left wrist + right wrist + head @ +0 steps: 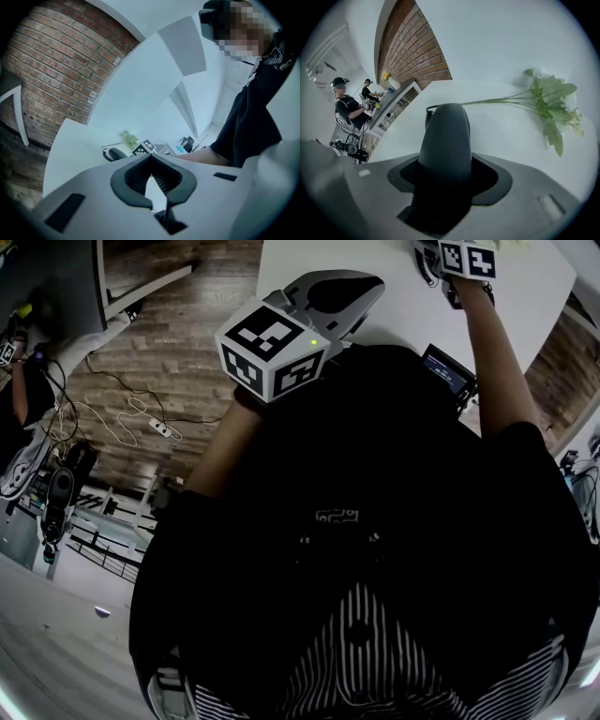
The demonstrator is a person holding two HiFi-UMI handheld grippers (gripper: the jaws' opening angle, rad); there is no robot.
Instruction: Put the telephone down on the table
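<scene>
1. White table top (501, 140) is lying wide and bare under the right gripper (449, 178). Its far edge is curving along a white wall and a brick wall.
2. The right gripper's jaws are squeezing the dark grey telephone (445, 140) from both sides and gripping it tight.
3. The telephone is pointing out over the table, well in from the far edge. I cannot tell if it is touching the top. Its curly cord (427, 117) is peeking out on its left.
4. A green plant sprig (548, 101) is lying on the table to the right. Its thin stem is reaching to just behind the telephone's tip. The table on the left of the telephone is showing lots of bare room.
5. The left gripper (154, 187) is hanging close to the person's chest, and in the head view its nose is poking over the table's near left edge. Its jaws are pressing together at the tips, with only a thin slit showing and nothing in it.
6. A small screen box (448, 371) is sitting at the table's near edge, between the two arms.
7. Left of the table, the wooden floor (178, 324) is lying open, with cables (127, 418) trailing over it.
</scene>
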